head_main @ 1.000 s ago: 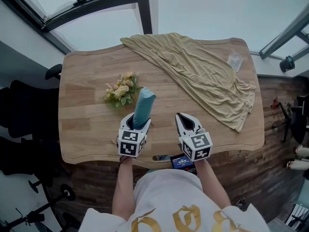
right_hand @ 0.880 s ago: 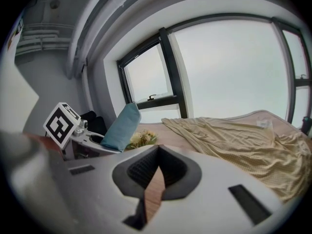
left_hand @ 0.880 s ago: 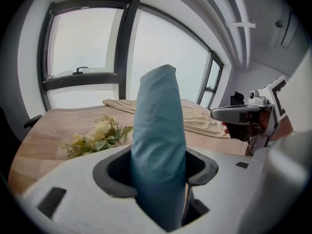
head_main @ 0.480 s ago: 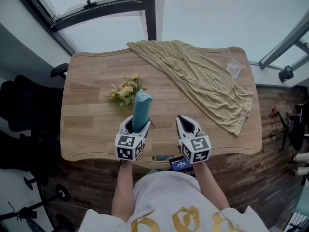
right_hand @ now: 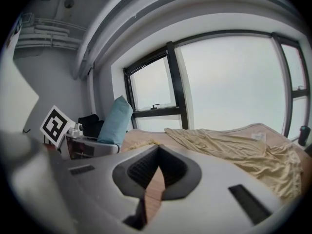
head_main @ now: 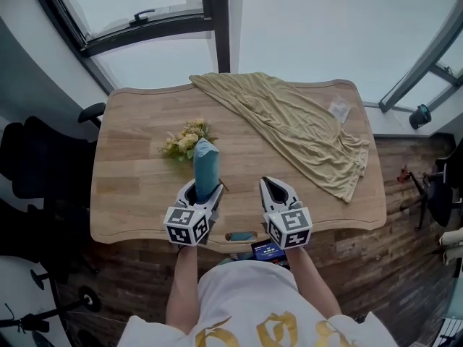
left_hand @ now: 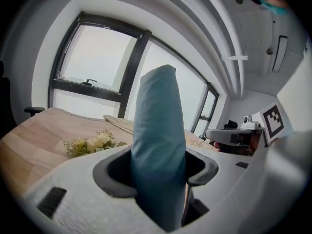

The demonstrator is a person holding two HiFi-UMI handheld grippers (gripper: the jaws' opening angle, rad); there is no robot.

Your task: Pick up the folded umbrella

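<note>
The folded umbrella (head_main: pixel 205 166) is a teal fabric roll, and my left gripper (head_main: pixel 205 189) is shut on its lower part. It hangs clear of the wooden table (head_main: pixel 130 157) and points up and away from me. In the left gripper view the umbrella (left_hand: pixel 158 145) fills the gap between the jaws of the left gripper (left_hand: pixel 158 167). My right gripper (head_main: pixel 273 186) hovers beside it, to the right, near the table's front edge. Its jaws meet at the tips with nothing in them. The right gripper view shows that gripper (right_hand: pixel 157 152) shut, with the umbrella (right_hand: pixel 115 122) off to its left.
A small bunch of pale flowers (head_main: pixel 184 139) lies just beyond the umbrella. A tan cloth (head_main: pixel 296 125) is draped across the table's far right, with a small clear packet (head_main: pixel 338 108) beside it. Black chairs (head_main: pixel 36 165) stand to the left. Large windows run behind.
Both grippers have risen and drawn back toward the person. The umbrella has come up with the left gripper and now stands steeper.
</note>
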